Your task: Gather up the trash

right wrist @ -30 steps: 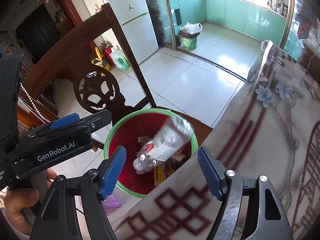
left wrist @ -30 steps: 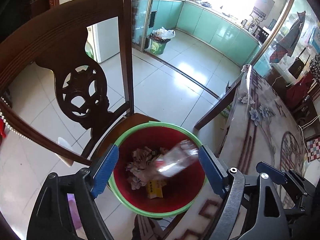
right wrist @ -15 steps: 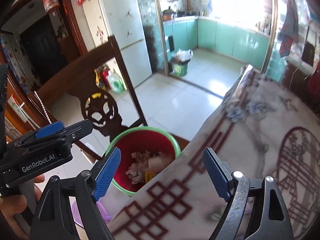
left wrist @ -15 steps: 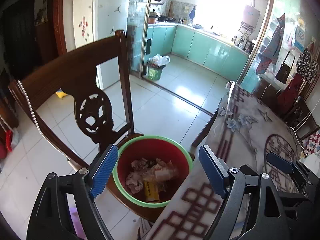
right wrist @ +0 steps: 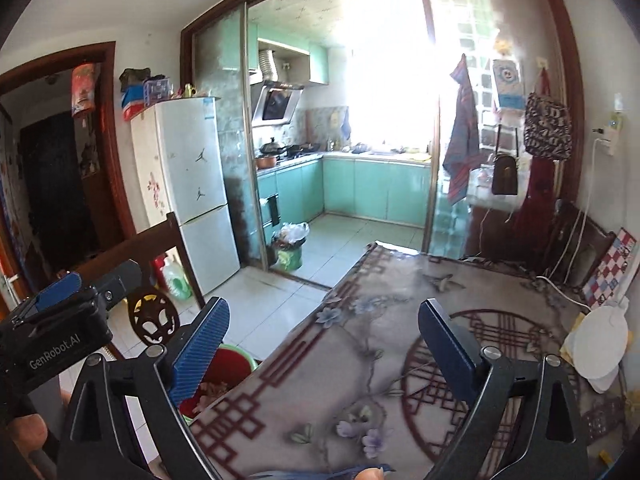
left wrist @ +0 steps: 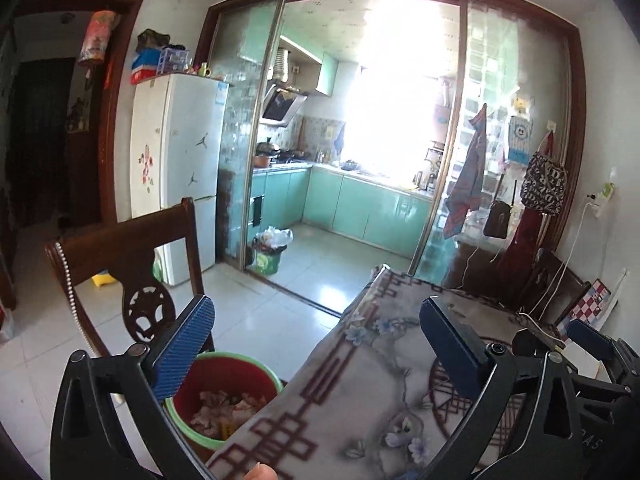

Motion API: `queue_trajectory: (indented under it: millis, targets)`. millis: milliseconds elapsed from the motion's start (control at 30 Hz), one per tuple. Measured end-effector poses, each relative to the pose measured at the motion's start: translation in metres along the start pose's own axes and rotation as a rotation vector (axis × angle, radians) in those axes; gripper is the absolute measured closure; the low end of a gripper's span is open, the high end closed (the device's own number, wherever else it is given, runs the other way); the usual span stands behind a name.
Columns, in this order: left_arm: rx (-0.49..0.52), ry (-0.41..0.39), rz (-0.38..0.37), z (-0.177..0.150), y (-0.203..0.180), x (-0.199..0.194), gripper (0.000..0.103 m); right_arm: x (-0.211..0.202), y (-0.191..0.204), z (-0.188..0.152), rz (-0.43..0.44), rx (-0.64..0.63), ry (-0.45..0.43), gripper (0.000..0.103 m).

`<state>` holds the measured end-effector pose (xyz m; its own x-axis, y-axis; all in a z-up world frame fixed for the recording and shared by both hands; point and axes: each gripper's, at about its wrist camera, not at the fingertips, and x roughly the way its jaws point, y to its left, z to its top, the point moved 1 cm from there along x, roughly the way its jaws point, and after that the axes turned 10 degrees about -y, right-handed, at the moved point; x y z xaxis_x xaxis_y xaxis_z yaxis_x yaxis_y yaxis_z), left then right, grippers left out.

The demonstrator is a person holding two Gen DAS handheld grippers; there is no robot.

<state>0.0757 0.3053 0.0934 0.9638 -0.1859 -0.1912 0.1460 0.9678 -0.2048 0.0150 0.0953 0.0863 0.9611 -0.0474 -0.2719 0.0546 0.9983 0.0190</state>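
Both grippers have lifted and tilted up since a second ago: views then looked down into the bin w/ a plastic bottle dropping in; now they look across the room toward the kitchen, bottle no longer distinguishable

Item 1, left gripper [left wrist: 316, 356]: jaws spread wide, nothing between the blue pads; I hold it above the table edge, bin below its left finger

Item 2, right gripper [right wrist: 322, 354]: jaws equally wide, nothing held; over the tablecloth, left unit visible at its lower-left

Item 3, red bin w/ green rim [left wrist: 224, 364]: sits on the wooden chair [left wrist: 128, 248] seat, tucked just beside the table [left wrist: 360, 392] edge, partly hidden by the cloth. Crumpled paper trash [left wrist: 224, 406] inside, plus a yellow scrap

Item 4, white round object [right wrist: 600, 344]: far right of table, right view only; can't tell whether trash or a household item

Item 5, 2nd bin w/ bag [left wrist: 270, 250]: kitchen doorway, well apart, not part of my reach

Step in hand, my read: drop is done, I'm scanning for the next piece. Patterned cloth ahead shows no obvious litter. Next move calls for sweeping the views over the rest of the table and floor, picking a target, then lowering one gripper w/ jaws kept wide around it
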Motion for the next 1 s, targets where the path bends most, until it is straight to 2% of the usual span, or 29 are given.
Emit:
queue_trajectory:
  millis: [100,200,300,467,700,1000]
  targets:
    - [0.022,0.014,-0.072,0.000,-0.028,0.001,0.000,-0.020,-0.028,-0.001,-0.043,0.015,0.003,0.006]
    - [0.062,-0.012,-0.118,0.002,-0.056,0.000,0.000,-0.038,-0.053,-0.001,-0.086,0.033,-0.007,0.006]
    - [0.093,-0.065,-0.135,0.010,-0.076,-0.009,0.000,-0.054,-0.076,0.003,-0.127,0.040,-0.025,0.006]
    - [0.064,-0.128,-0.166,0.022,-0.087,-0.026,0.000,-0.068,-0.104,0.011,-0.171,0.068,-0.042,0.006]
    - [0.127,-0.149,-0.144,0.021,-0.099,-0.033,0.000,-0.077,-0.115,0.012,-0.206,0.078,-0.048,0.006]
    - [0.114,-0.099,-0.122,0.011,-0.099,-0.029,0.000,-0.068,-0.107,0.010,-0.215,0.073,-0.012,0.006]
